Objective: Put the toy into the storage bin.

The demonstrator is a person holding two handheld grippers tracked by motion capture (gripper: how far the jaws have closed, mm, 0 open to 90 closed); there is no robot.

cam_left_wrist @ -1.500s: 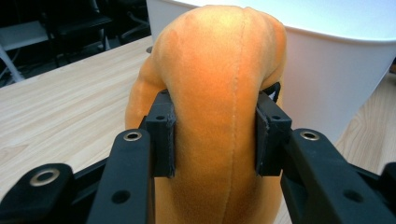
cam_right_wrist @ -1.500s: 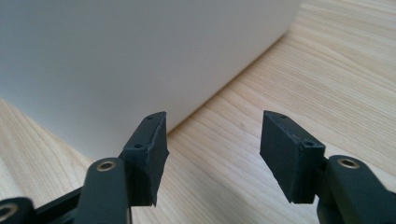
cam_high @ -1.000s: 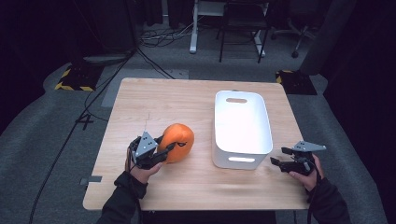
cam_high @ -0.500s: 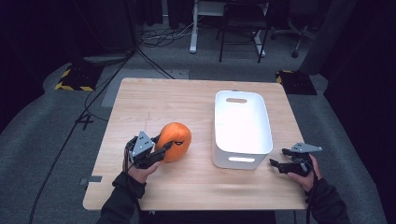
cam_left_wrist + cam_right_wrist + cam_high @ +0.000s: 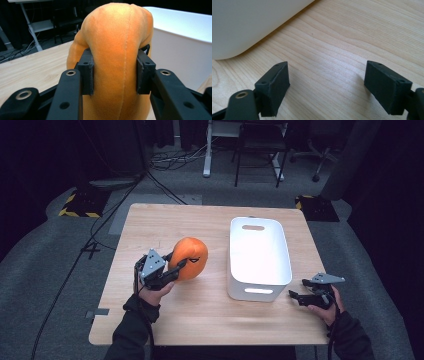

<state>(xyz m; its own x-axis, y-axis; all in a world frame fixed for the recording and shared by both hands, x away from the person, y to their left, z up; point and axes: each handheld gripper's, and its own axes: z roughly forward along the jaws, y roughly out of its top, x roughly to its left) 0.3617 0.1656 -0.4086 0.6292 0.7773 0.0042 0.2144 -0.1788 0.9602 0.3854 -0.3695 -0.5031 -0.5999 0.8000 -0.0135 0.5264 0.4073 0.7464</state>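
An orange plush pumpkin (image 5: 189, 257) hangs just over the wooden table (image 5: 200, 225), left of the white bin (image 5: 260, 280). My left gripper (image 5: 175, 264) is shut on it; in the left gripper view both pads dent the soft plush pumpkin (image 5: 115, 50), with the white bin (image 5: 180, 50) beyond it on the right. My right gripper (image 5: 296, 296) rests low at the table's right front, beside the bin's near corner. Its jaws have just been opening and stand wide apart with nothing between them; the right gripper (image 5: 325, 82) looks at bare wood and the bin wall (image 5: 249, 25).
The bin is empty inside, with a handle slot at its far end. Past the table's far edge are a chair (image 5: 260, 145), cables on the floor, and yellow-black striped mats (image 5: 77, 205) at both sides.
The left gripper has lifted the pumpkin a little off the table. The right gripper's jaws have opened wider; the hand stayed in place.
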